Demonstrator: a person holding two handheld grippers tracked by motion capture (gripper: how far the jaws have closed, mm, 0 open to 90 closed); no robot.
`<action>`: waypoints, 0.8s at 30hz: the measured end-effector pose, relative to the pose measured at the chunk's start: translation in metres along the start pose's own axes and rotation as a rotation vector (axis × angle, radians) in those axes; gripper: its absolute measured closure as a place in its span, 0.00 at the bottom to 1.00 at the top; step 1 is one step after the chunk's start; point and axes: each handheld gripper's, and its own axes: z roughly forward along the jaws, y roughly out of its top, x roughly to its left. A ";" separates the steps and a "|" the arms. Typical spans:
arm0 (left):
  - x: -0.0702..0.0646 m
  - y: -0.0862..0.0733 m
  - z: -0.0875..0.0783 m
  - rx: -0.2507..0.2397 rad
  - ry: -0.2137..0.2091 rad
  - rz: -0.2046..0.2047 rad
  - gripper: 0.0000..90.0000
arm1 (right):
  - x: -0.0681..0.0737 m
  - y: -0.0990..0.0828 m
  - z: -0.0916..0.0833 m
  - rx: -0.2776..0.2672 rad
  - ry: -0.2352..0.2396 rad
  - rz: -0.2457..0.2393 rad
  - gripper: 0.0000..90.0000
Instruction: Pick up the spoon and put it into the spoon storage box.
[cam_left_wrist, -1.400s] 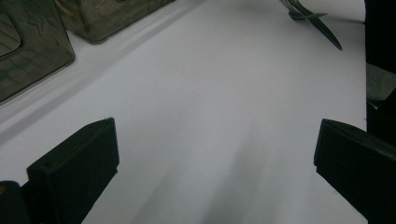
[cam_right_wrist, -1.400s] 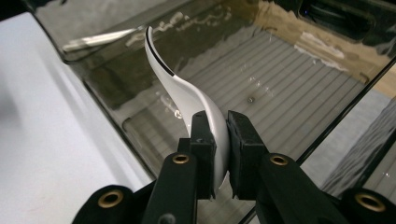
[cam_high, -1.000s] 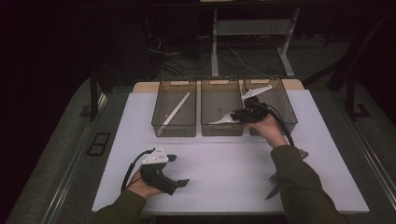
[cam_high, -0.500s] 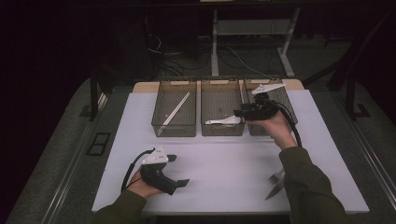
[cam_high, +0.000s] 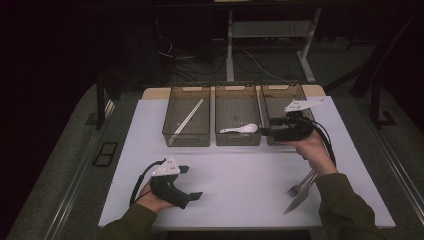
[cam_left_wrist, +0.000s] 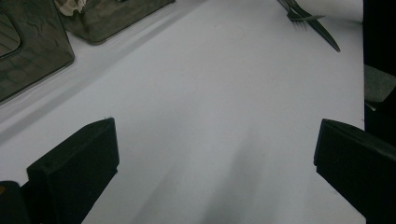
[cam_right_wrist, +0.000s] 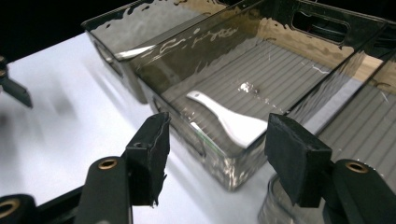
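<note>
Having dropped the white spoon into the middle bin at frame centre, our right gripper has just been opening, empty; fork next.

white spoon, smoky ribbed bin, black jaws.

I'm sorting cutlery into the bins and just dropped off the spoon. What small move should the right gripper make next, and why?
Probably swing the right gripper back toward the fork and knife. Its jaws have just been opening with nothing between them, the spoon lies in the middle bin, and the fork and knife are left on the table near the right forearm.
</note>
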 end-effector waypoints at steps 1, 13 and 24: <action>0.000 0.000 0.000 -0.001 0.000 -0.001 0.00 | 0.001 -0.003 -0.003 -0.002 -0.002 0.001 0.45; 0.000 0.000 -0.001 -0.004 0.000 0.002 0.00 | 0.004 -0.037 -0.026 0.034 -0.009 -0.013 0.55; -0.001 0.000 -0.002 -0.007 0.002 0.003 0.00 | 0.007 -0.063 -0.047 0.062 -0.008 -0.008 0.86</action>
